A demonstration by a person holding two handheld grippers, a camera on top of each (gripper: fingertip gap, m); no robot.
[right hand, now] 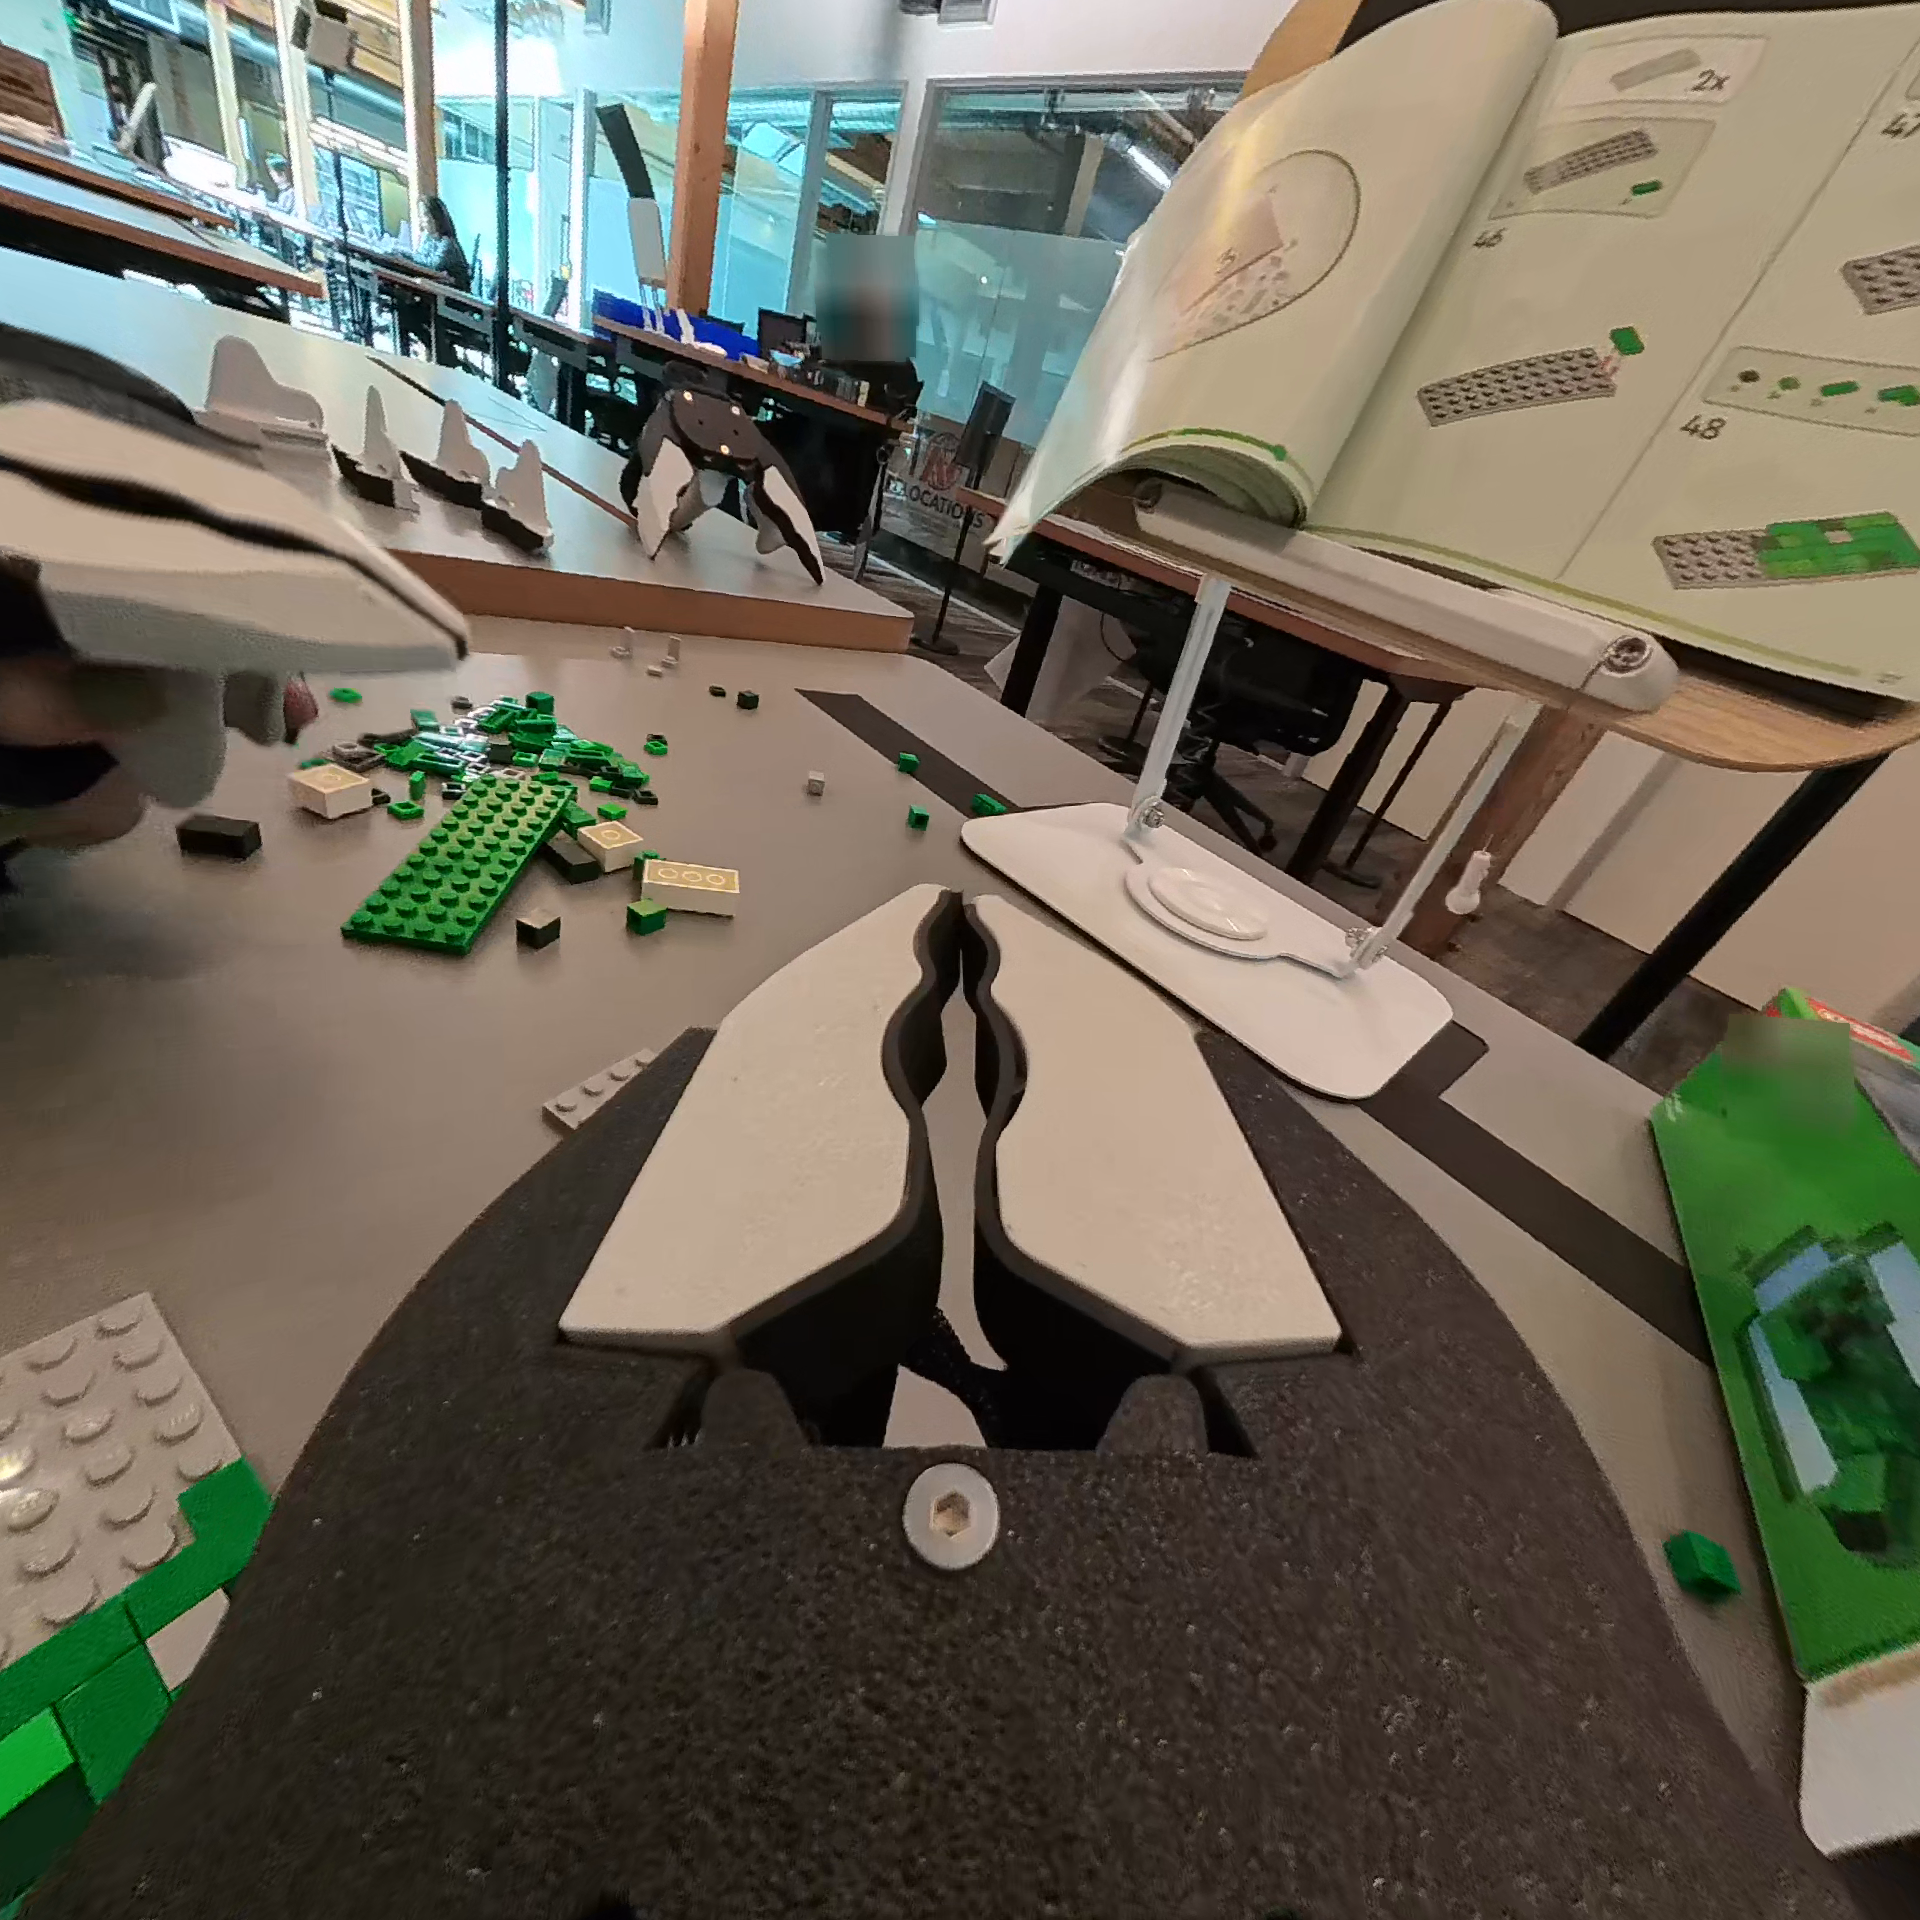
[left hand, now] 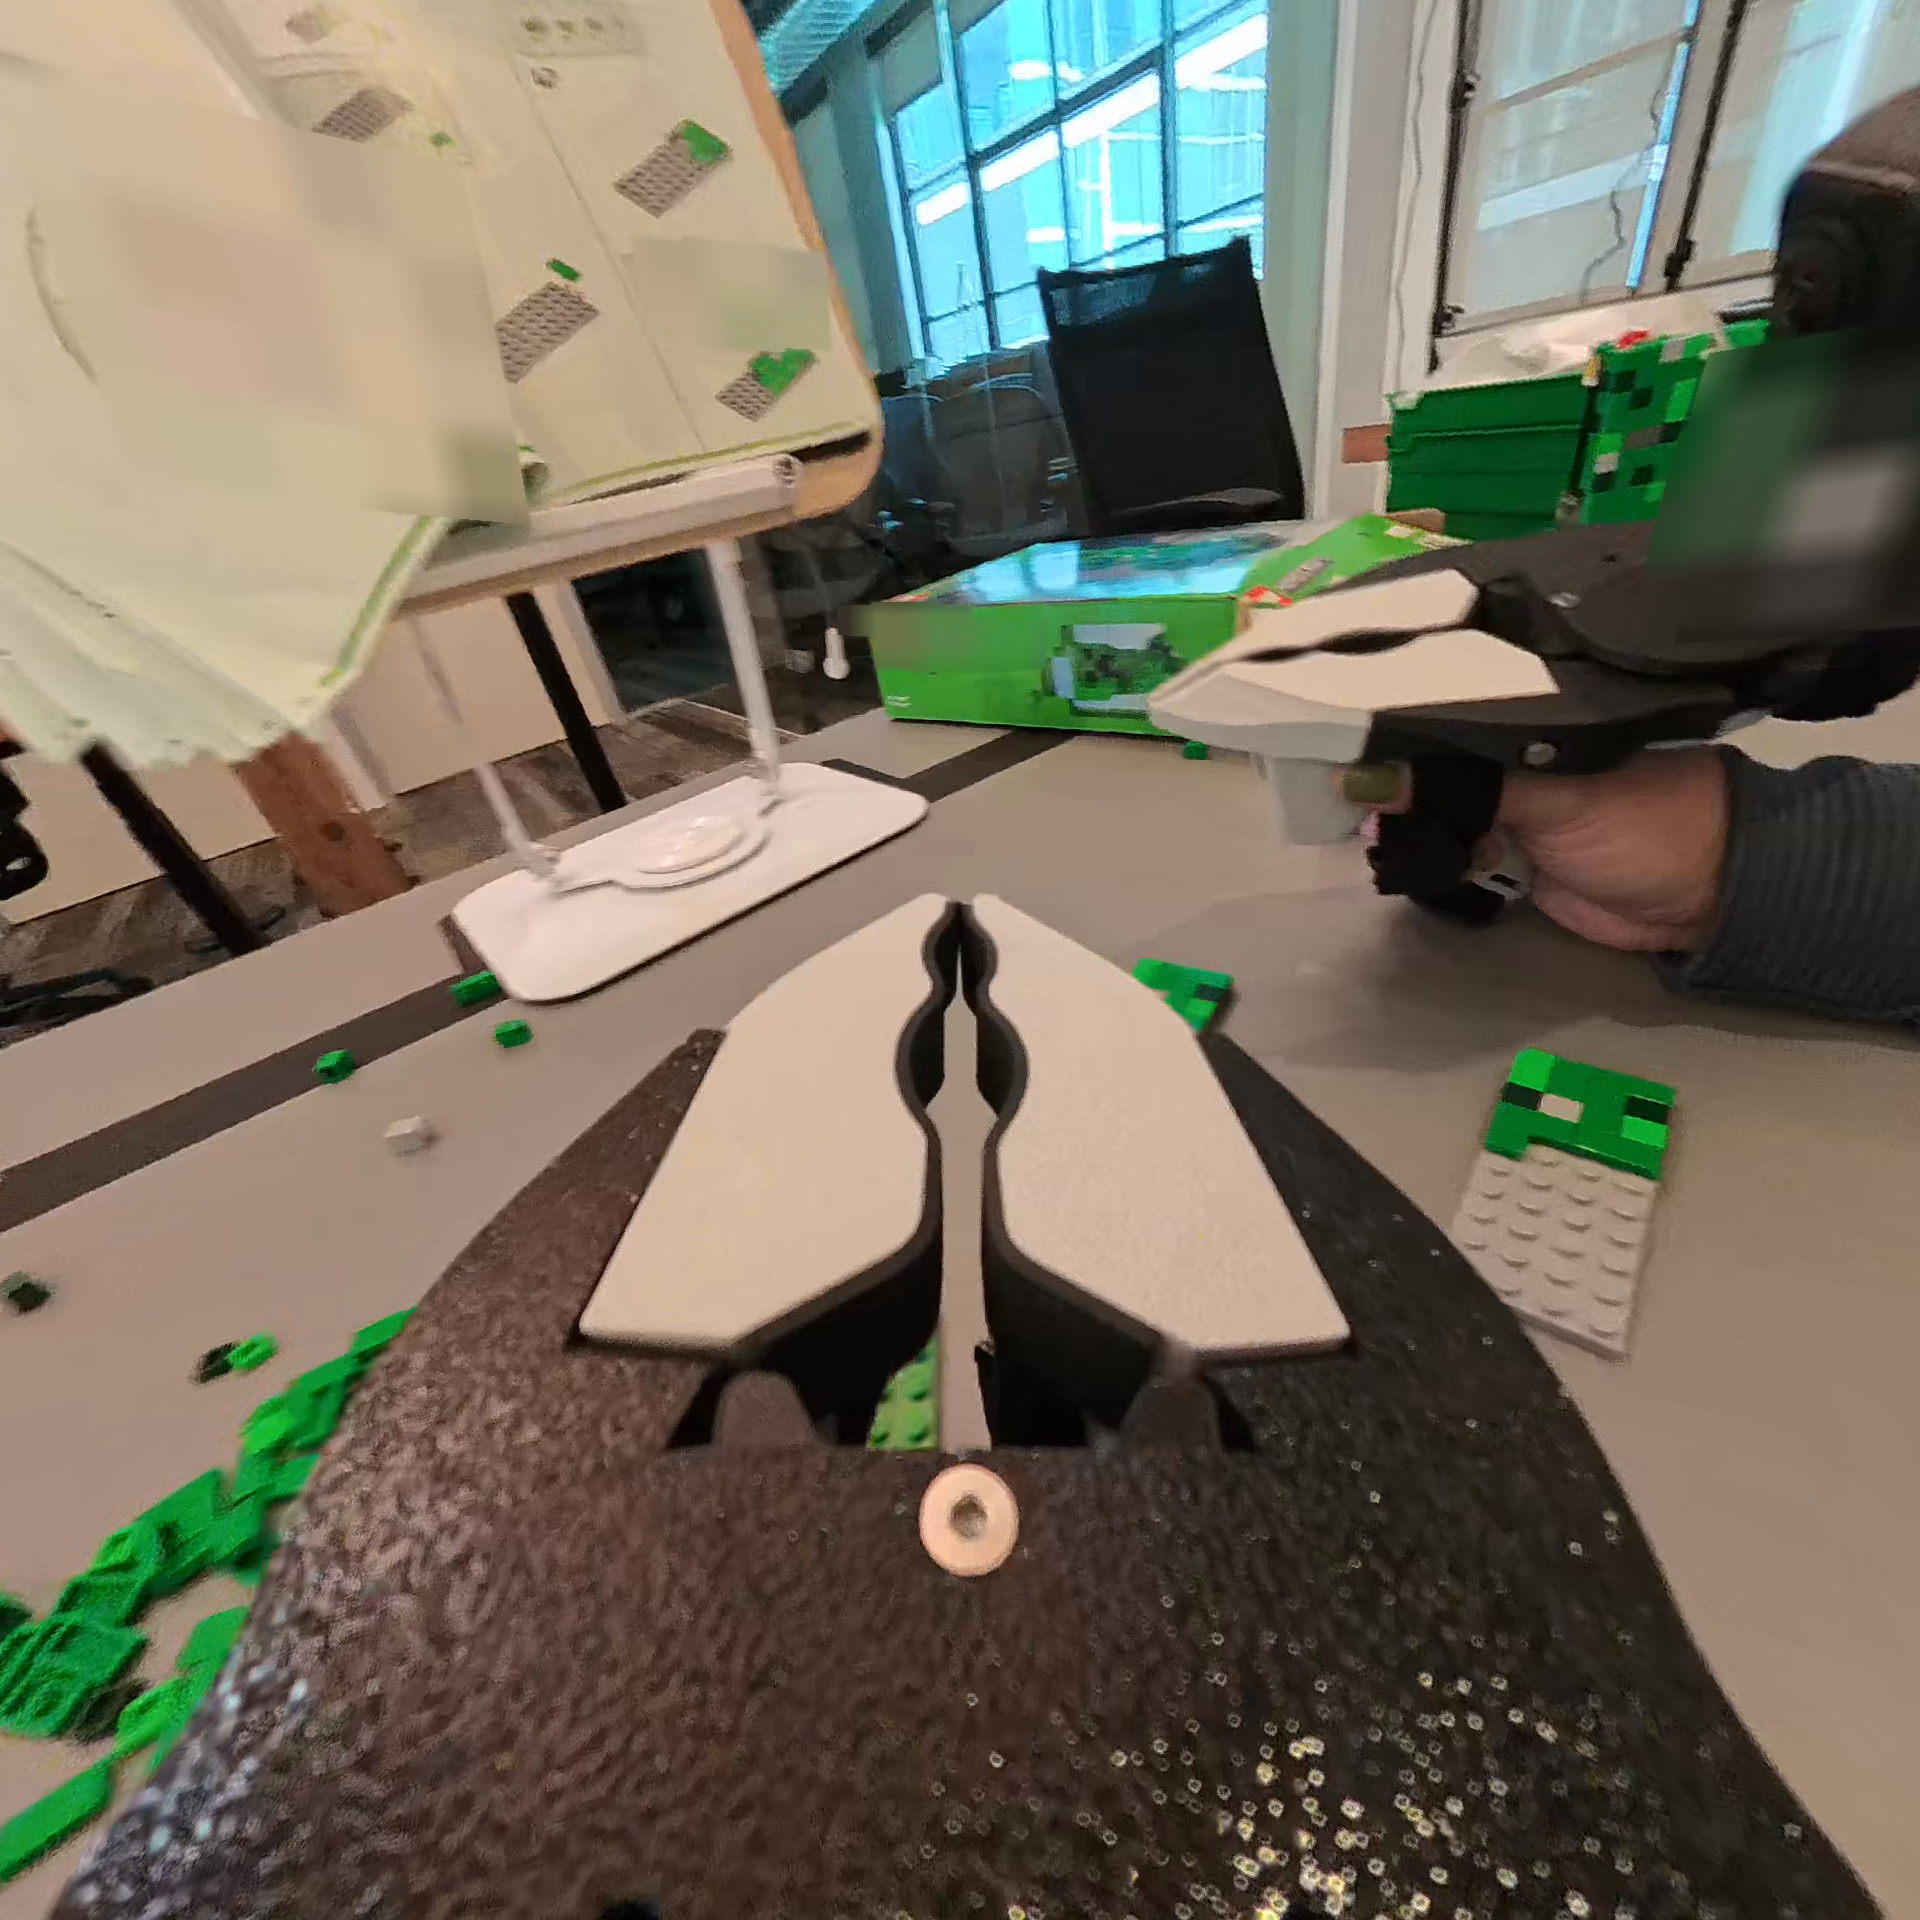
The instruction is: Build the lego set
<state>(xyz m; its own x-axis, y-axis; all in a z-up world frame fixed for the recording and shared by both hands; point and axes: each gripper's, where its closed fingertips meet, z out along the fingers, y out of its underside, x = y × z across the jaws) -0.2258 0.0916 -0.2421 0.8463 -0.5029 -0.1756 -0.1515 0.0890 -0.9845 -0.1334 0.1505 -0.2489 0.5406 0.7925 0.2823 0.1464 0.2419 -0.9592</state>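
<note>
My left gripper point(left hand: 961, 912) is shut, its tips meeting with nothing between them, above the grey table point(left hand: 1091, 831). My right gripper point(right hand: 961, 916) is also shut with nothing between its tips; it shows in the left wrist view point(left hand: 1195, 707) held in a hand at the right. A grey plate partly covered with green bricks point(left hand: 1558, 1226) lies to the right of my left gripper, and shows in the right wrist view point(right hand: 94, 1434) at lower left. A long green plate point(right hand: 457, 862) lies beside a pile of loose green, black and white bricks point(right hand: 499, 738).
An open instruction book point(right hand: 1558, 312) sits on a white stand point(right hand: 1205, 935) straight ahead. A green set box point(right hand: 1818, 1299) lies at the right. A small green assembly point(left hand: 1184, 987), a small grey plate point(right hand: 597, 1086) and stray green bricks point(left hand: 332, 1065) lie on the table. Spacing between my two grippers at the tips: around 12 cm.
</note>
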